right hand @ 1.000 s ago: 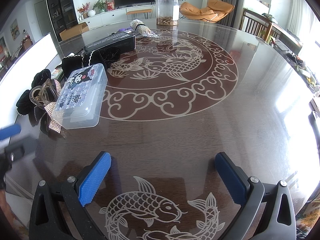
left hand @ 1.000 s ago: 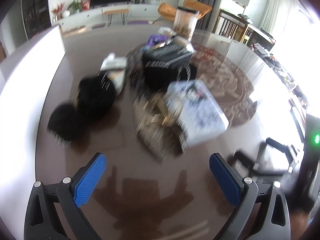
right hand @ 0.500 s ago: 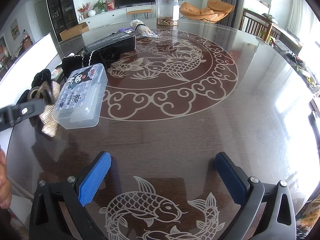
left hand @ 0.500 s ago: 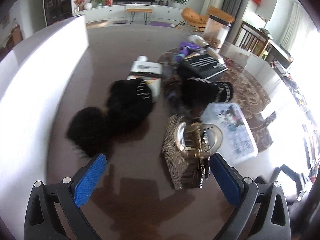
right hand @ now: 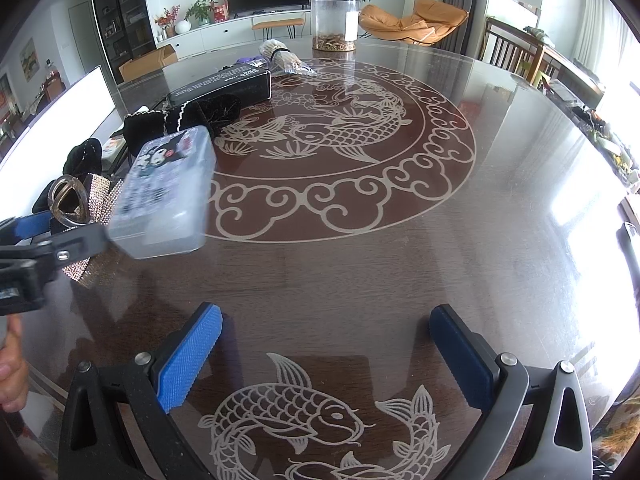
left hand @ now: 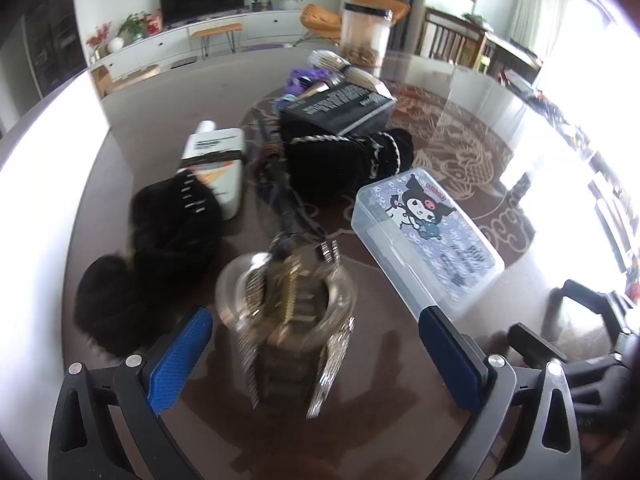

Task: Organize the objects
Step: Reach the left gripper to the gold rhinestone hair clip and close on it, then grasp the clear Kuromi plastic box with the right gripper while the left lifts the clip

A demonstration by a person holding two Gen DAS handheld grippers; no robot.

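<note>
My left gripper (left hand: 316,344) is open, its blue pads either side of a rhinestone hair bow with a clear claw clip (left hand: 286,304) on the dark table. The clear plastic box with a cartoon lid (left hand: 428,232) lies just right of it, its near corner touching or close to the right pad. In the right wrist view the box (right hand: 164,196) looks blurred, with the left gripper (right hand: 44,236) at its near end. My right gripper (right hand: 320,356) is open and empty above the fish pattern near the table's front edge.
Black fluffy hair pieces (left hand: 160,240) lie left of the bow. A black velvet bow (left hand: 344,160), a black carton (left hand: 336,108), a white carton (left hand: 216,160) and a clear jar (right hand: 334,24) stand farther back. The round glass table (right hand: 400,220) carries a koi pattern.
My left gripper has moved forward and right, so the rhinestone bow now sits between its pads. The clear box appears shifted and blurred. My right gripper has not moved.
</note>
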